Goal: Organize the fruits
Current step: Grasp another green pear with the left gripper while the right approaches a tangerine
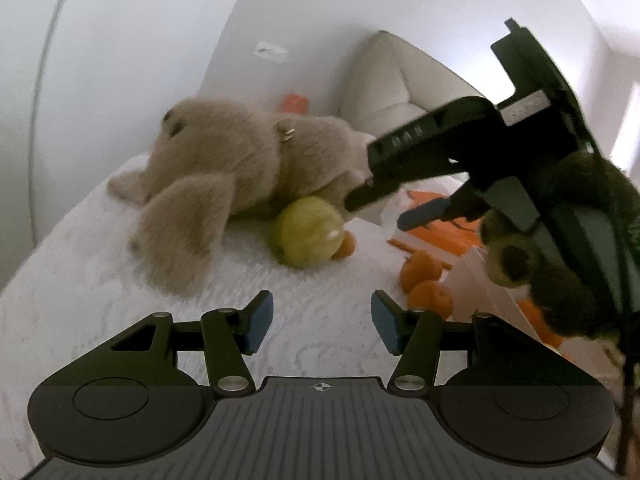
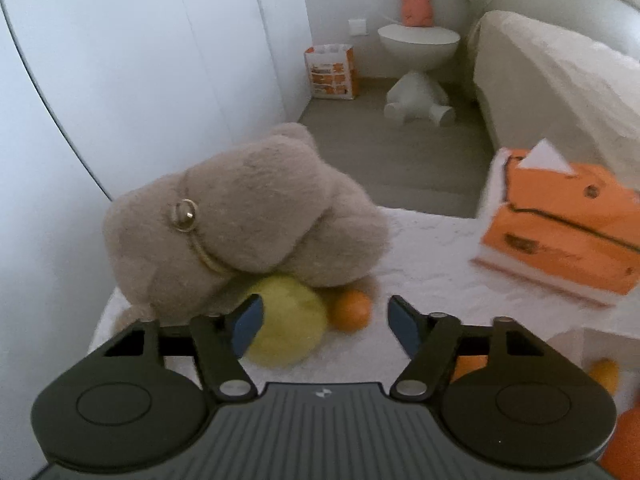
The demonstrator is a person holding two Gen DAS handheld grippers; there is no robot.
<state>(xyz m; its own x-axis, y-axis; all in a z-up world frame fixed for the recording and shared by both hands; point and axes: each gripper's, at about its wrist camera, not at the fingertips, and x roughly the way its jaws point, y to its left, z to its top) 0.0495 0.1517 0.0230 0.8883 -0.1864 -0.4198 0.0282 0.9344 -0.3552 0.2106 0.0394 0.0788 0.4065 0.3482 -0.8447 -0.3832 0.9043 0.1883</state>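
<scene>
The right gripper (image 2: 325,326), jaws spread and empty, is nearer the round yellow-green fruit (image 2: 286,322) lying just ahead-left of its tips, against the left finger's pad, half under the beige plush toy (image 2: 240,208); the left gripper (image 1: 322,326), likewise spread and empty, sits farther back.

A big beige plush toy (image 2: 240,216) is lying flopped over on the white textured surface (image 2: 432,264), wearing a thin gold collar with a round charm (image 2: 185,215). Off to the side an orange tissue box (image 2: 568,224) is sitting with a white tissue poking out the top. Further back on the floor, a white round side table (image 2: 418,46) is holding a small orange figure (image 2: 417,0), and an orange-and-white paper bag (image 2: 331,72) is leaning by the wall. A pale sofa (image 2: 540,64) is filling the corner.
</scene>
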